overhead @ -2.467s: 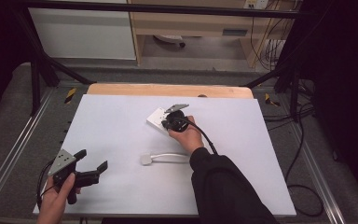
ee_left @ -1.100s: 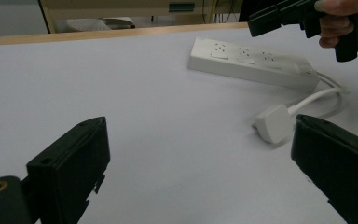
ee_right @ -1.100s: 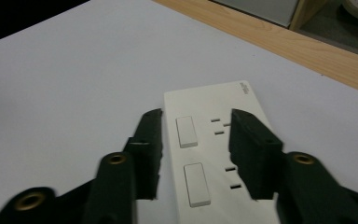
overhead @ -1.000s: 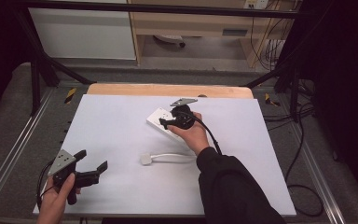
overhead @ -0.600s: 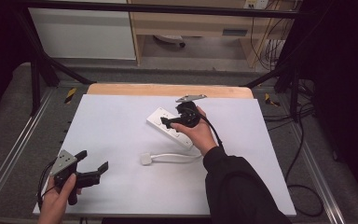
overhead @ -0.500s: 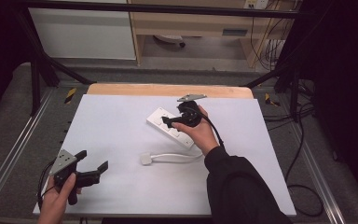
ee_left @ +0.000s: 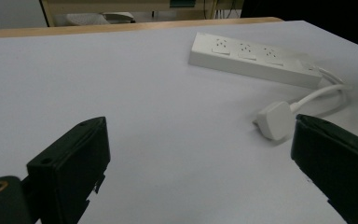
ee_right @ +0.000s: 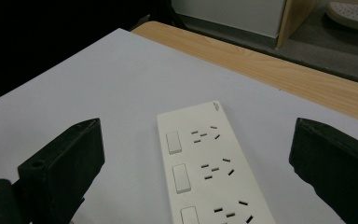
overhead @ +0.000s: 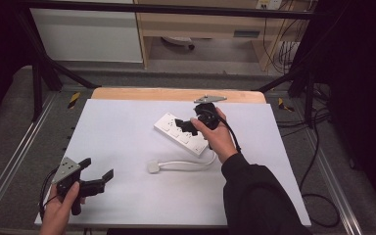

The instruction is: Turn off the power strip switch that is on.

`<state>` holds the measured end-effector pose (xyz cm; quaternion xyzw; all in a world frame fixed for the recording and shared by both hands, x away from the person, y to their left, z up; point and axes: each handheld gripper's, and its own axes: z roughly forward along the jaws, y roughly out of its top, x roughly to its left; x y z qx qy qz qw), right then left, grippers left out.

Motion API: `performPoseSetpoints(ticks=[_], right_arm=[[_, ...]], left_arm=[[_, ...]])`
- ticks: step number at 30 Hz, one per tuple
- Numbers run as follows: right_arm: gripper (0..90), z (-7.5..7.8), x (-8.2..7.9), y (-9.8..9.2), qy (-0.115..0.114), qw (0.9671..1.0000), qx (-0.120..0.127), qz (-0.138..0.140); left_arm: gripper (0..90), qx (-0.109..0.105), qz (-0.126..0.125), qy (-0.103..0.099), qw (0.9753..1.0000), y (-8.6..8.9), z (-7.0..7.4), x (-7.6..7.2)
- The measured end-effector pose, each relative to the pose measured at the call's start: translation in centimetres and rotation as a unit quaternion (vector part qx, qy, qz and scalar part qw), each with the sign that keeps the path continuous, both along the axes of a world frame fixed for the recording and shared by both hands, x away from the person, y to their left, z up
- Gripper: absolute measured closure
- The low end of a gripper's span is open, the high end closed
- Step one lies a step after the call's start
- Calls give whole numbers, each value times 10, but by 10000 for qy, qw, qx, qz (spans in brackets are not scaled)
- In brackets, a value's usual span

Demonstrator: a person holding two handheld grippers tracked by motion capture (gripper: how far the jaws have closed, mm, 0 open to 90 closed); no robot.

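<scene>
A white power strip (overhead: 180, 133) lies slantwise on the white table top (overhead: 127, 142), sockets and switches facing up. Its white cable (overhead: 188, 163) curls toward me and ends in a white plug (overhead: 153, 167) lying flat. My right gripper (overhead: 185, 126) hovers over the strip's far end, open and holding nothing. In the right gripper view the strip (ee_right: 205, 163) lies below the wide-spread jaws of the gripper (ee_right: 196, 125). My left gripper (overhead: 97, 169) rests open near the front left corner. In its own view the left gripper (ee_left: 198, 126) faces the strip (ee_left: 251, 58) and plug (ee_left: 272, 120).
A wooden strip (overhead: 176, 94) runs along the table's far edge. Black frame posts (overhead: 39, 73) stand at the back corners, metal rails (overhead: 333, 181) run along both sides, and dark cables (overhead: 318, 200) lie on the floor at right. A cabinet (overhead: 88, 34) stands beyond.
My right gripper has drawn back to the right and toward the far edge, uncovering more of the power strip. The left gripper has stayed where it was.
</scene>
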<state>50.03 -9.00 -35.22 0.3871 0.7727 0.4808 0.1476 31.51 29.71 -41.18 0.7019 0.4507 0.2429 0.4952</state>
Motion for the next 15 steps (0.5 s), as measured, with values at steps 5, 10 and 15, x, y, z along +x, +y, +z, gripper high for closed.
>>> performPoseSetpoints(ticks=[5,10,15], right_arm=[[40,7,-1,-11,6,9998,189,-16],[42,15,-5,-20,-80,9998,174,-28],[45,22,-10,-32,-189,9996,219,-72]], left_arm=[[45,-22,12,13,10000,0,-1,0],[45,36,-35,-3,10000,-2,-1,-1],[45,20,-5,9,10000,-1,-1,-1]])
